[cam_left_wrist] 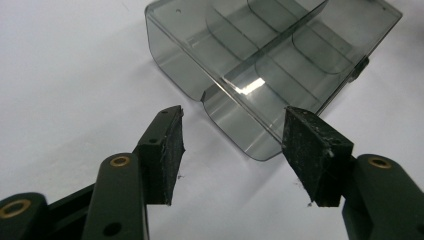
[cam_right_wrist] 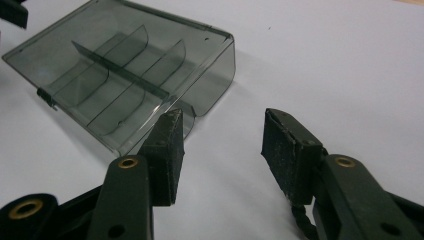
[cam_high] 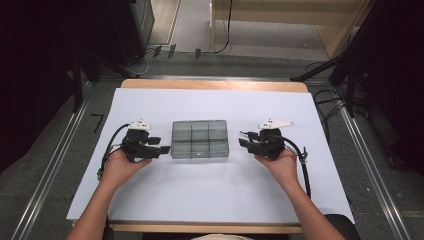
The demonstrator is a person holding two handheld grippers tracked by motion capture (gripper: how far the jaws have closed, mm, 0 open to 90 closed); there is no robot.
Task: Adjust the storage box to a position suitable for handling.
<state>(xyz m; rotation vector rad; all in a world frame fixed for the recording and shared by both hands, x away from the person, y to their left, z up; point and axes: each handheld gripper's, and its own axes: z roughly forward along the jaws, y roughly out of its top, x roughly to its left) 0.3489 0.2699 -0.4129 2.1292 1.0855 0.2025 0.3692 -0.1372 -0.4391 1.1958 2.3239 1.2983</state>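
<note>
A smoky clear plastic box [cam_high: 200, 139] with inner dividers lies flat in the middle of the white sheet. My left gripper [cam_high: 161, 145] rests just left of the box, jaws apart and pointing at its left end. In the left gripper view the box [cam_left_wrist: 270, 55] lies beyond the left gripper [cam_left_wrist: 232, 145], whose pads touch nothing. My right gripper [cam_high: 244, 140] sits just right of the box, also open. In the right gripper view the box [cam_right_wrist: 125, 75] lies ahead and to the left of the right gripper [cam_right_wrist: 222, 145], and nothing lies between its jaws.
The white sheet [cam_high: 210, 195] covers a wooden table [cam_high: 215, 85]. Dark stands and cables surround the table on the floor. A metal rail [cam_high: 370, 165] runs along the right side.
</note>
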